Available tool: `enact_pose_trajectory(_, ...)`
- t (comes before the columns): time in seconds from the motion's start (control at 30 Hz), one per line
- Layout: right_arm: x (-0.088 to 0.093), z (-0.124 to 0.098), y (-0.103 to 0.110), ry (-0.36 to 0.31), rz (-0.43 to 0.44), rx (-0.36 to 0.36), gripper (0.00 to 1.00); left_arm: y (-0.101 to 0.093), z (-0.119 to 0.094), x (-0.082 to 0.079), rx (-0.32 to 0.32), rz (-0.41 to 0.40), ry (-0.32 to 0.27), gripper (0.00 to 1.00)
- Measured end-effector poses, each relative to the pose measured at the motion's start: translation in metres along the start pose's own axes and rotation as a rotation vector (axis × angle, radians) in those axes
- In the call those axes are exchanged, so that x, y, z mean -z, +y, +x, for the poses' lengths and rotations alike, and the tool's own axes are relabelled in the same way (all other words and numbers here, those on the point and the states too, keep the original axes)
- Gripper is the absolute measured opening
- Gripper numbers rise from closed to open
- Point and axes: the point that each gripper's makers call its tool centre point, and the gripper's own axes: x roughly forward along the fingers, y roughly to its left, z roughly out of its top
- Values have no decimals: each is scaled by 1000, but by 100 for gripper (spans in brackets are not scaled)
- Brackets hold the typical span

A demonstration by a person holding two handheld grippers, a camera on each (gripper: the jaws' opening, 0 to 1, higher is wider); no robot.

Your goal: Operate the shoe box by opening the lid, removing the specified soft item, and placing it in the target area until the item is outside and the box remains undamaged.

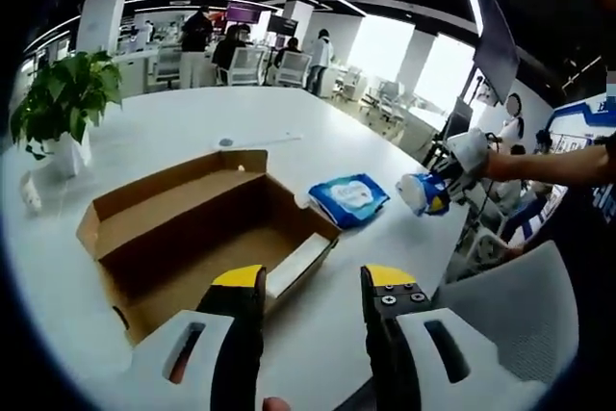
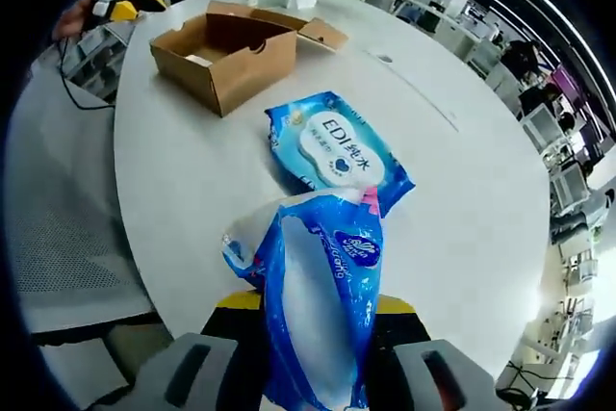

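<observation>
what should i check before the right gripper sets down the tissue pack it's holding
1. Grip: right gripper shut on the tissue pack, held off the table: ok.
2. Pack out of the shoe box: ok.
3. Box condition: lid open, walls look whole: ok.
4. Landing spot: bare table beside the wipes pack, which lies flat just ahead: ok.
5. Left gripper open, hovering near the box's front edge, away from the drop: ok.
6. Whether anything soft remains in the box: one pale item lies at its edge, the rest cannot tell.
</observation>
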Motion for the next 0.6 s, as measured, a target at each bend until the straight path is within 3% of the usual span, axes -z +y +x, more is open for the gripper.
enact_pose_trajectory(0.6, 5, 20, -59, 51, -128, -11, 35, 0, -4, 6, -74, -48, 3, 40)
